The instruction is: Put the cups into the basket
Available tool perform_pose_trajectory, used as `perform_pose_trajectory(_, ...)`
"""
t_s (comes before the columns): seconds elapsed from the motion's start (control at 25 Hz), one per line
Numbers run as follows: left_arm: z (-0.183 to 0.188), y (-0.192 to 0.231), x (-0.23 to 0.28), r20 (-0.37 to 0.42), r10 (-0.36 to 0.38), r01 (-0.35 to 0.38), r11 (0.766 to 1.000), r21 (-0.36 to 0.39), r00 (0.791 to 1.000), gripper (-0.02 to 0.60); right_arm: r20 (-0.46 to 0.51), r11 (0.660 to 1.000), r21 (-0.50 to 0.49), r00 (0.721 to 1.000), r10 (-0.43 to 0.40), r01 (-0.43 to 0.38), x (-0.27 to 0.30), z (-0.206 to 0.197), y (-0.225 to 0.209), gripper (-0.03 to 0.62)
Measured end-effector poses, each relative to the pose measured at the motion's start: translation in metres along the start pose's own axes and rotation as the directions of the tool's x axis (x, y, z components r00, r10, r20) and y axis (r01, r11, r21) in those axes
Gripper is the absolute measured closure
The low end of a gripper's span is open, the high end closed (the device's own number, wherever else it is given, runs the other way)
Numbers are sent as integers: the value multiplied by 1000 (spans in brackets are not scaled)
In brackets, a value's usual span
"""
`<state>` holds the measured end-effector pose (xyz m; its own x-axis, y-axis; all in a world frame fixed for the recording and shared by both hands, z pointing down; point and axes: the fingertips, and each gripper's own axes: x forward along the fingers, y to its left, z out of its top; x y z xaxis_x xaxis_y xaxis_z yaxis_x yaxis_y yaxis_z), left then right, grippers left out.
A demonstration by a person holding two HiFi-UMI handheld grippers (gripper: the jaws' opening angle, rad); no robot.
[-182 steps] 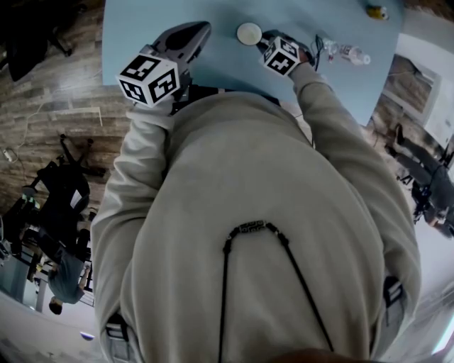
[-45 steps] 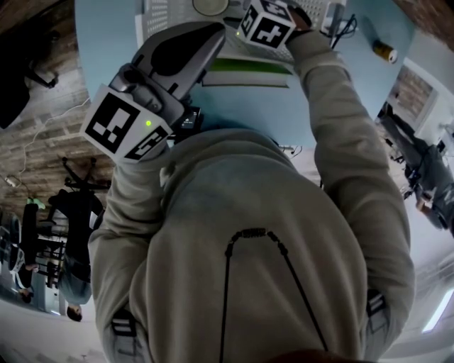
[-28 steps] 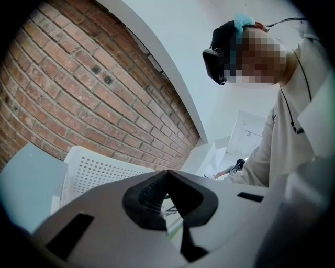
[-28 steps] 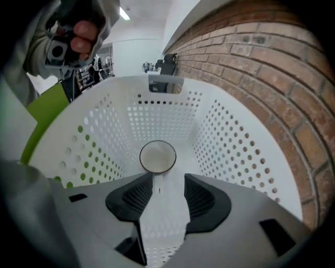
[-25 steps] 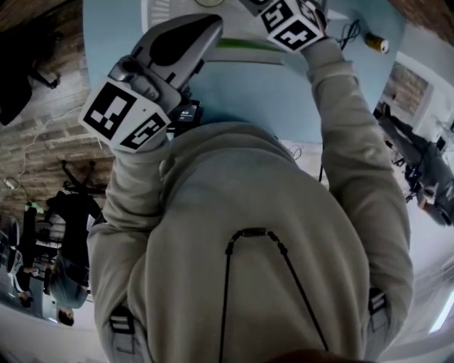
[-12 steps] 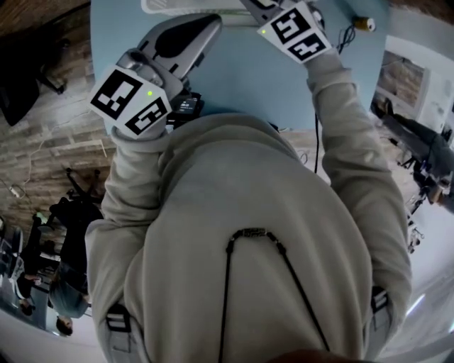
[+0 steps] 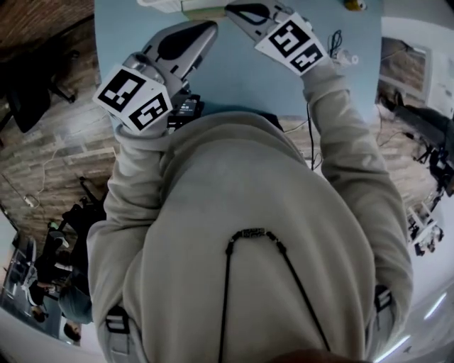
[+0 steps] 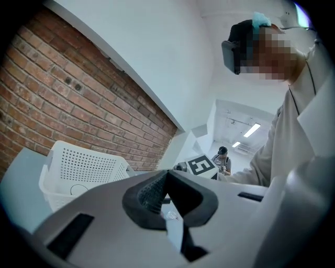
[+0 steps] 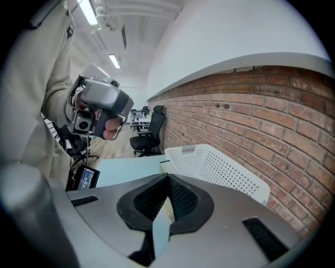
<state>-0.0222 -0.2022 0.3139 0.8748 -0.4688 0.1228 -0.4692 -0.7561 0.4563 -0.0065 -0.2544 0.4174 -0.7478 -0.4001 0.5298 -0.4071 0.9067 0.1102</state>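
Pulled back from the white basket [image 7: 164, 4] since a second ago, with the right gripper [image 7: 237, 10] lifted nearer the chest. Clamped shut on nothing, likewise the left gripper [image 7: 202, 32]. As for the basket, parked at the far edge of the blue table [image 7: 234, 78] beside the brick wall [image 9: 261, 120], ahead of both.

Head view stares steeply down, past the person's chest [image 7: 241, 234], onto the blue tabletop [image 7: 234, 71]. Both gripper views ride close behind their fingers [image 8: 149, 191], looking along them (wide-angle, mind), and both catch the white basket [image 8: 84, 170] against the brick wall [image 8: 73, 99].
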Motion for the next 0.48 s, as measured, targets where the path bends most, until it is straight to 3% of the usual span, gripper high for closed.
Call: perform_pose_trajectory(0.48, -21, -44, -20, 7, -25, 25, 999, 22, 1000, 586, 169, 987, 159, 985, -21, -6, -65, 21, 51, 581)
